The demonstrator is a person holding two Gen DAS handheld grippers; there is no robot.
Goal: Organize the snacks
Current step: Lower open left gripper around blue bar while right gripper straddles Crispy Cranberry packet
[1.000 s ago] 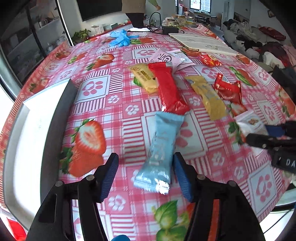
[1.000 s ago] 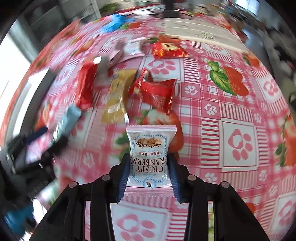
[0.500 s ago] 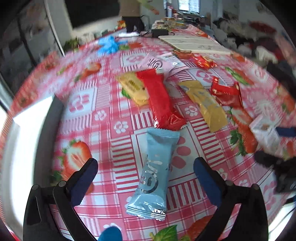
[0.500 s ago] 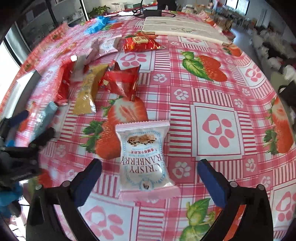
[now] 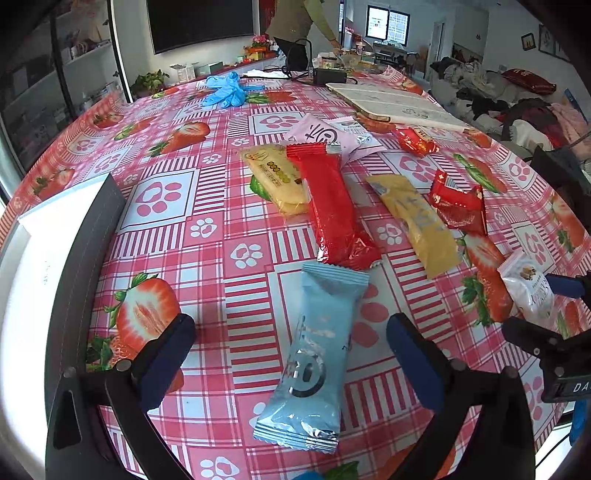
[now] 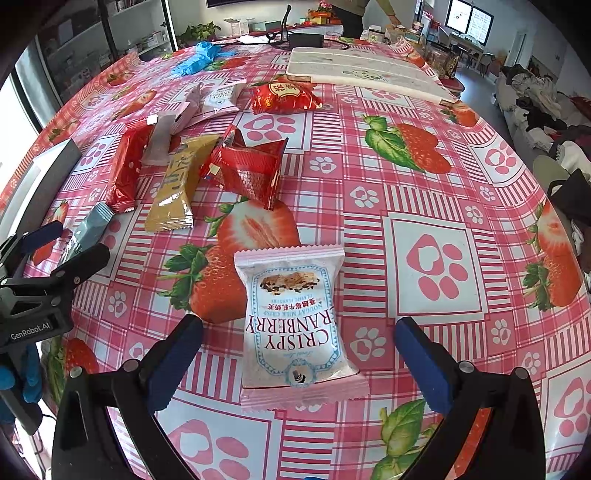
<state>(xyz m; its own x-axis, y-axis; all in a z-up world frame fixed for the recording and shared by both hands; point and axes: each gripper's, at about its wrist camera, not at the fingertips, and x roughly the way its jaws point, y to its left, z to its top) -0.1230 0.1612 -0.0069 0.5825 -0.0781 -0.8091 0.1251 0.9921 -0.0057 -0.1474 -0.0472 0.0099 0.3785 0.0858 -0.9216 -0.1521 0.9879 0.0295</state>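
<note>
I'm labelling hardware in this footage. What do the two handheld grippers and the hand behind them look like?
Both the left gripper and the right gripper have black angular frames with round bolts and dark blue pads. The left one's body carries white GenRobot.AI lettering. A blue glove covers the hand behind it.

Dark wall screen (image 5: 201, 22), bright windows (image 5: 388, 24), cluttered sofa (image 5: 517, 107)

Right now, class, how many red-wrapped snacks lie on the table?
3: a long red bar at left, a crumpled red packet mid-table, a red bag farther back; others may be hidden.
</note>
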